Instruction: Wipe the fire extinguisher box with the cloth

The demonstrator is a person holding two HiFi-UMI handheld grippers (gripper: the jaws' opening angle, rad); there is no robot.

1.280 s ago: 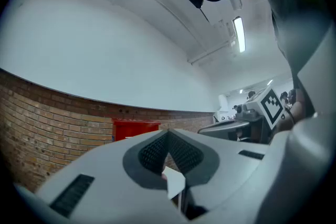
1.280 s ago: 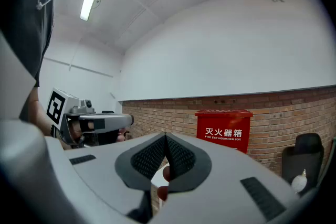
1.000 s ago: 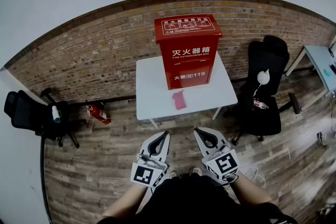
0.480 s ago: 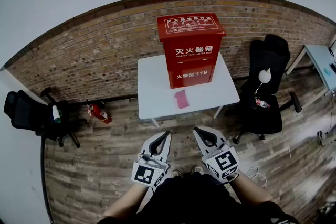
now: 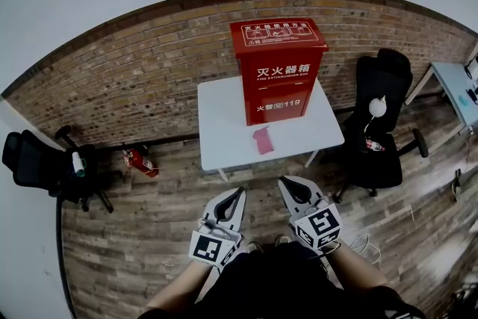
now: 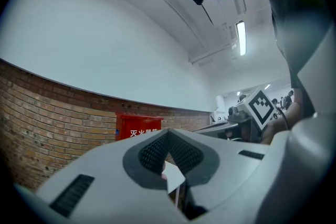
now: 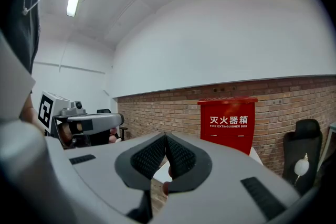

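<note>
Since the earlier frames, the red fire extinguisher box point(image 5: 278, 71) and the white table point(image 5: 220, 123) under it are seen shifted a little to the right in the head view, and the pink cloth point(image 5: 263, 140) with them. Both grippers are kept low at the bottom of the picture.

In the head view, the box is seen standing upright on the table, against the brick wall point(image 5: 134, 78). The cloth is laid flat on the tabletop just in front of the box, apart from it. The left gripper point(image 5: 237, 193) and the right gripper point(image 5: 285, 181) are held side by side over the wooden floor point(image 5: 142, 228), short of the table's near edge and well apart from the cloth. A small red fire extinguisher point(image 5: 140, 159) is seen lying on the floor to the left, near a black chair point(image 5: 37, 164). Another black chair point(image 5: 381, 123) is placed to the right of the table.

In the left gripper view, the left gripper point(image 6: 168, 135) is shown with its jaws brought together and nothing held between them. The box point(image 6: 137, 127) is seen beyond them, in front of the brick wall.

In the right gripper view, the right gripper point(image 7: 165, 136) is likewise shown closed and empty. The box point(image 7: 227, 123) is seen ahead to the right, and the left gripper point(image 7: 89, 123) is visible at the left.
</note>
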